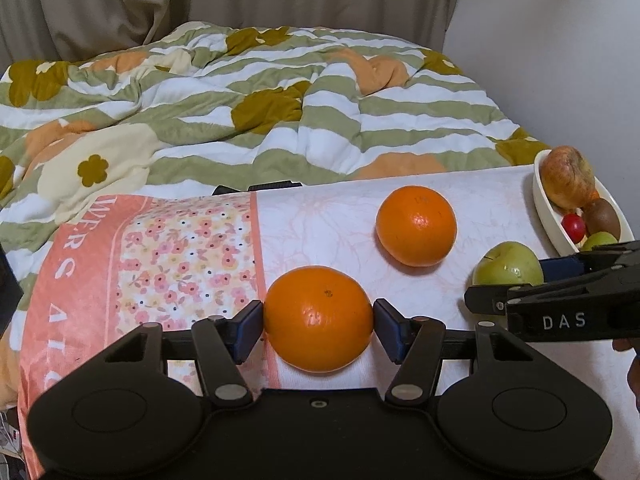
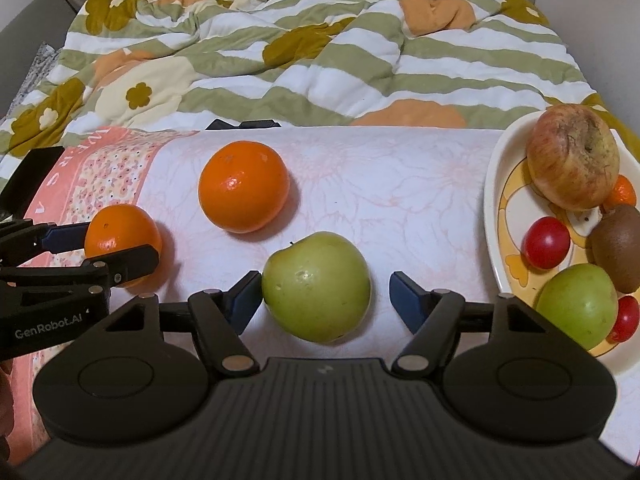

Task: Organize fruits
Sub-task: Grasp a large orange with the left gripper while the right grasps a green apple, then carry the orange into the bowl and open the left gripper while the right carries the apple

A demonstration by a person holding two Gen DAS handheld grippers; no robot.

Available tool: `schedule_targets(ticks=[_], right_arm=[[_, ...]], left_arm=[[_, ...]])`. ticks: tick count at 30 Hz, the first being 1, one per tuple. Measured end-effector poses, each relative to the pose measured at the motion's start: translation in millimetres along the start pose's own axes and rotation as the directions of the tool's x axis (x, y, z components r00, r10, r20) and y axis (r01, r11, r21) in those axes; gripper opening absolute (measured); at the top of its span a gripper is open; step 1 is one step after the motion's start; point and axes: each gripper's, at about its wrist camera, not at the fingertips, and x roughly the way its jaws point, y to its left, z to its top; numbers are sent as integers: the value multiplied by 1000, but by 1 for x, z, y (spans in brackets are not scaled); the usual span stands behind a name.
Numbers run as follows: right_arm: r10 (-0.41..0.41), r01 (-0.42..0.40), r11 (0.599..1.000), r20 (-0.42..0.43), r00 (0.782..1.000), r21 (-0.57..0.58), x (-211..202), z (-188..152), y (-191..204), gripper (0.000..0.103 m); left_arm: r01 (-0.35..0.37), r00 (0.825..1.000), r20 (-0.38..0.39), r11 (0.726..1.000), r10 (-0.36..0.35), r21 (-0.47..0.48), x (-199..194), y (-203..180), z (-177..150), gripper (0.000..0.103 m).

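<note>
The near orange (image 1: 319,318) lies on the white cloth, and my left gripper (image 1: 319,316) is shut on it, a blue pad pressing each side. A second orange (image 1: 416,225) sits farther back to the right, apart from both grippers. In the right wrist view a green apple (image 2: 316,285) sits between the fingers of my right gripper (image 2: 326,292). Its left pad touches the apple, while a gap shows at the right pad, so it is open. The same view shows the left gripper (image 2: 120,246) clamped around the near orange (image 2: 120,236).
A white oval dish (image 2: 490,200) at the right table edge holds a reddish apple (image 2: 572,160), a kiwi (image 2: 616,244), another green apple (image 2: 576,304), small red fruits and a small orange one. A floral cloth covers the table; a rumpled quilt (image 1: 240,92) lies behind.
</note>
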Motion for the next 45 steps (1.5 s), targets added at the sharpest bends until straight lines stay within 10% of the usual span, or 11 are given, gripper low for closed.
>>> schedule_targets(ticks=[4,23,45], right_arm=[[26,-26,1000,9,1000,-4,-1,0,1,72],[-17,14,1000,124,992,25,-66,-25,23,71],[-198,139,962,256,946,234,-192,-96,-41,71]], left_arm=[[5,1000,2,1000,-5,-8,-3,1,-4,64],[62,992,110,998,-63,13,-68,5,-21,63],[202,941,246,969,-233,142,-135,-72,-16,63]])
